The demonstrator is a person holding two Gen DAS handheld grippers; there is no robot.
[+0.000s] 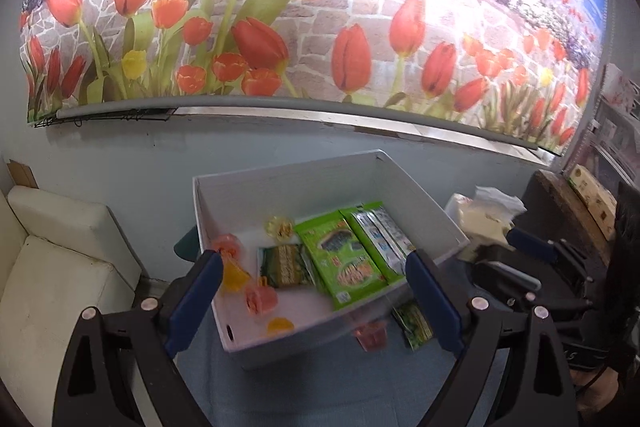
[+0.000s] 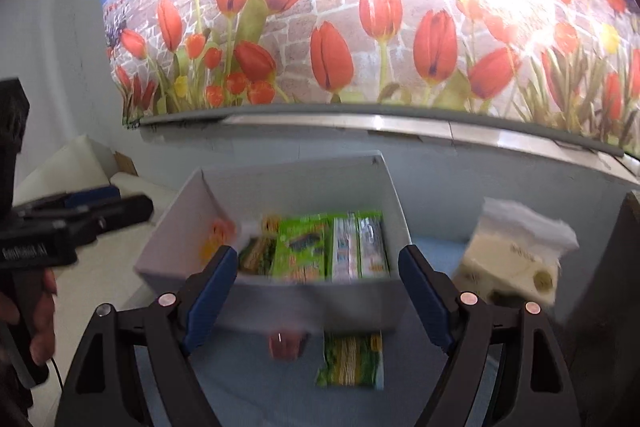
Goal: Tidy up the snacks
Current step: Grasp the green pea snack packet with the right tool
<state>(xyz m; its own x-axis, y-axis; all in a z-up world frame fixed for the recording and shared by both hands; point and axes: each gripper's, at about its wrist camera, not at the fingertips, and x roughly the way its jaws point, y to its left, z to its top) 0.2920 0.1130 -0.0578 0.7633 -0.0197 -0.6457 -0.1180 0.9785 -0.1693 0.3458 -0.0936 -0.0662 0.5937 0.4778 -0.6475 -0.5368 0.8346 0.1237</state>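
two open tongs [image 1: 314, 291], one box [image 1: 280, 183], two snacks outside [image 2: 352, 361]

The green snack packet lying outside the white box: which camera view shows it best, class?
The right wrist view: the green snack packet lies whole on the blue cloth before the white box. In the left wrist view, a finger of the hand-held gripper partly hides it.
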